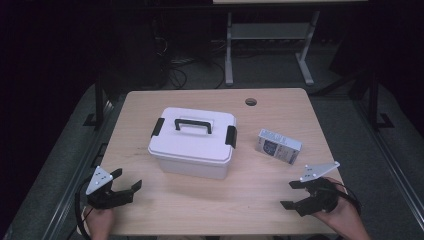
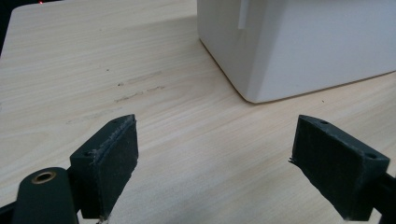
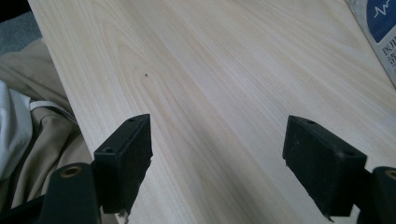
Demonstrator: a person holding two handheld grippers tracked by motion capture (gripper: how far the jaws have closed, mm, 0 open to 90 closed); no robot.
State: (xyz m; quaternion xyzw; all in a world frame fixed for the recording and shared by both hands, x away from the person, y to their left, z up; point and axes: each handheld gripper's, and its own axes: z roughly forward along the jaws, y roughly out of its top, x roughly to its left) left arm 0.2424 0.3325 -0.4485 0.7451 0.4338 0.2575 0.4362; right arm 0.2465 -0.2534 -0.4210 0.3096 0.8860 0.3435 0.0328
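A white lidded storage box (image 1: 192, 141) with a black handle and black side latches stands in the middle of the wooden table (image 1: 150, 210). To its right lies a small white and blue carton (image 1: 278, 146). My left gripper (image 1: 126, 186) rests open near the table's front left, short of the box; the box's corner (image 2: 289, 51) shows ahead of its jaws in the left gripper view (image 2: 215, 158). My right gripper (image 1: 291, 195) stands open at the front right, below the carton, with bare wood between its jaws (image 3: 217, 163). The carton's edge (image 3: 380, 32) shows at the upper right there.
A round cable hole (image 1: 251, 102) sits near the table's far edge. Behind the table stand a white desk frame (image 1: 265, 45) and cables on a dark floor. In the right gripper view, beige cloth (image 3: 32, 102) hangs past the table's near edge.
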